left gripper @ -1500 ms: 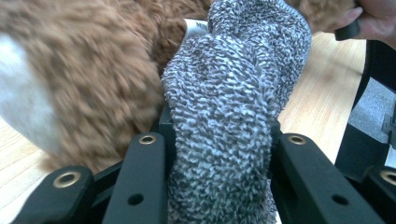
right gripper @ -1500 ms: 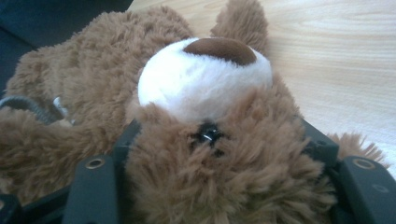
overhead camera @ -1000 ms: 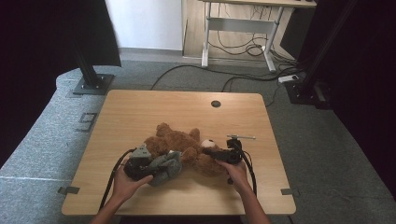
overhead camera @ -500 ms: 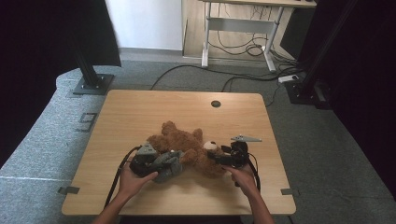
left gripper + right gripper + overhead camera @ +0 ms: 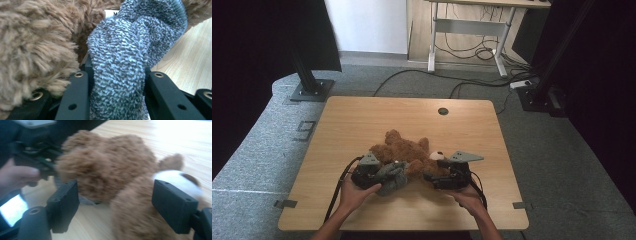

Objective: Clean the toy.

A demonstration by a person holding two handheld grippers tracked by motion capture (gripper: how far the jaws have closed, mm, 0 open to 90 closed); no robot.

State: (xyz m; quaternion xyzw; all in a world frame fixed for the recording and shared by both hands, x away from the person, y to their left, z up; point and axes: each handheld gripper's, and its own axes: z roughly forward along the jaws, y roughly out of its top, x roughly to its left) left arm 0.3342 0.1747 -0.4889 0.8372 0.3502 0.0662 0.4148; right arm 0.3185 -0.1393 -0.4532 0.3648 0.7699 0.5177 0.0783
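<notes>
Grey knit sock (image 5: 120,67), clamped in the left gripper (image 5: 379,176) at the teddy bear (image 5: 404,152) near table (image 5: 362,115) centre, appears to run rightward toward the released, wide-spread right gripper (image 5: 434,179), whose jaws have just been opening.

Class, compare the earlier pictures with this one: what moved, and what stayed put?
The right gripper, its fingers just opening wide and gripping nothing, drew back from the teddy bear toward the table's near edge. The left gripper stays shut on the grey sock; the bear lies where it was.

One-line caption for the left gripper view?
Left gripper clamps a grey knitted sock beside the brown teddy bear on the wooden table.
</notes>
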